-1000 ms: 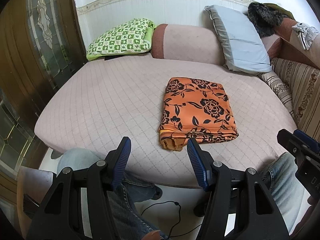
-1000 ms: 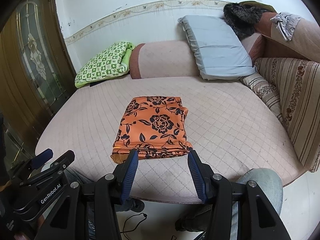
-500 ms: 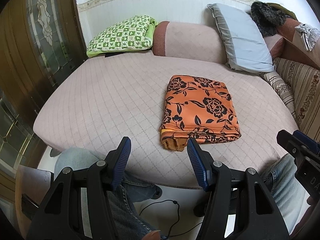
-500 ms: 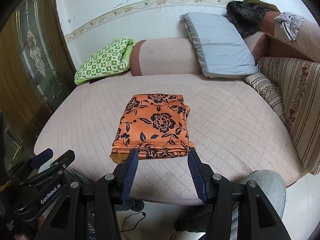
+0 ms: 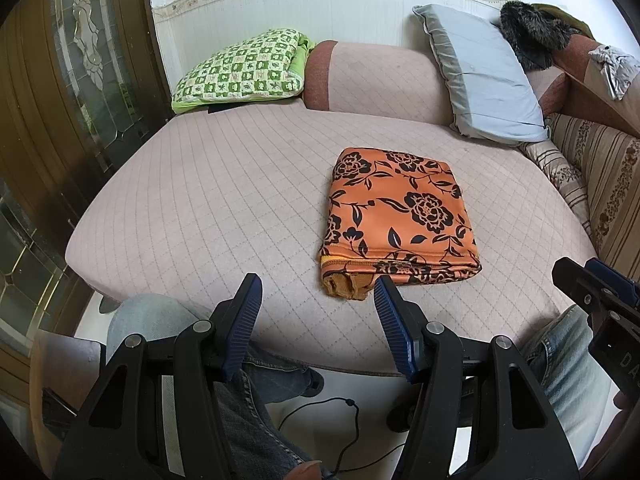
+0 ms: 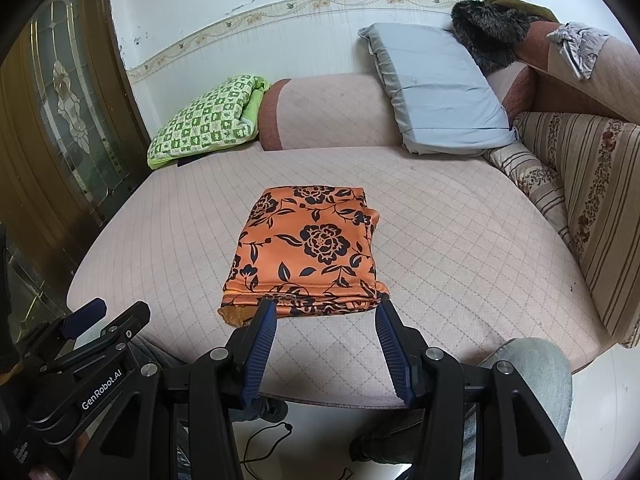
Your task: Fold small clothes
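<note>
An orange garment with black flowers [image 5: 396,220] [image 6: 310,252] lies folded into a neat rectangle on the pink quilted sofa seat [image 5: 208,208] [image 6: 460,240]. My left gripper [image 5: 316,286] hovers open near the seat's front edge, just left of the garment's near corner, with nothing between its blue pads. Over the same front edge my right gripper [image 6: 325,308] stands open, its fingertips just short of the garment's near fold and apart from it. Each gripper shows at the edge of the other's view.
A green checked cushion [image 5: 244,70] and a grey pillow [image 5: 484,80] lean at the back of the seat. A striped cushion [image 6: 592,200] lines the right side, with dark fur [image 6: 488,32] above. The person's jeans-clad knees [image 5: 160,316] and a cable on the floor lie below the seat edge.
Both views have tilted slightly downward, so the folded garment and cushions sit a little lower in frame. The garment has not moved and both grippers keep the same opening.
</note>
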Demonstrator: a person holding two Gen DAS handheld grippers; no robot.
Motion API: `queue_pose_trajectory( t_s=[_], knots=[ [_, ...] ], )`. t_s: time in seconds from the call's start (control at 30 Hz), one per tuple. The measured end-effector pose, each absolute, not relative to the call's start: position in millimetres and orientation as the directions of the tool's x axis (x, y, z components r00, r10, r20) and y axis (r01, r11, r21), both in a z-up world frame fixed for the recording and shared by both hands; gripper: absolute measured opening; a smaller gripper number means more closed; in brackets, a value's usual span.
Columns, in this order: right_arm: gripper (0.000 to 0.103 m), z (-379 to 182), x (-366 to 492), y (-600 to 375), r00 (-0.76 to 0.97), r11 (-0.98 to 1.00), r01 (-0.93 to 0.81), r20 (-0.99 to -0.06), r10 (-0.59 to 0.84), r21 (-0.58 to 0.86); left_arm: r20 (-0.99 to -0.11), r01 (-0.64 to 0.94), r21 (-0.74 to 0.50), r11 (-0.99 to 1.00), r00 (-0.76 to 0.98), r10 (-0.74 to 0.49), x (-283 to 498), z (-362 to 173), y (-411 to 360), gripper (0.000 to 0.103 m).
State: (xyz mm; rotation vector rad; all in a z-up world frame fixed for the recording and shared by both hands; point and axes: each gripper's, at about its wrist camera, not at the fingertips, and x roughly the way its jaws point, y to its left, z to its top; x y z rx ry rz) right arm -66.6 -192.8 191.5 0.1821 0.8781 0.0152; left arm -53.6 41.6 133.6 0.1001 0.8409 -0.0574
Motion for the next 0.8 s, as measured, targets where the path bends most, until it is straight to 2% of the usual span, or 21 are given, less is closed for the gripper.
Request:
queue_pose_trajectory(
  t_s=[0.8],
  knots=[
    [0.049, 191.3, -68.4, -192.3, 0.642, 0.984, 0.062, -0.762, 0.088, 0.166, -0.748, 0.089, 0.065, 0.994, 0.664, -0.011, -54.5, 133.9, 40.4, 0.058]
  ],
)
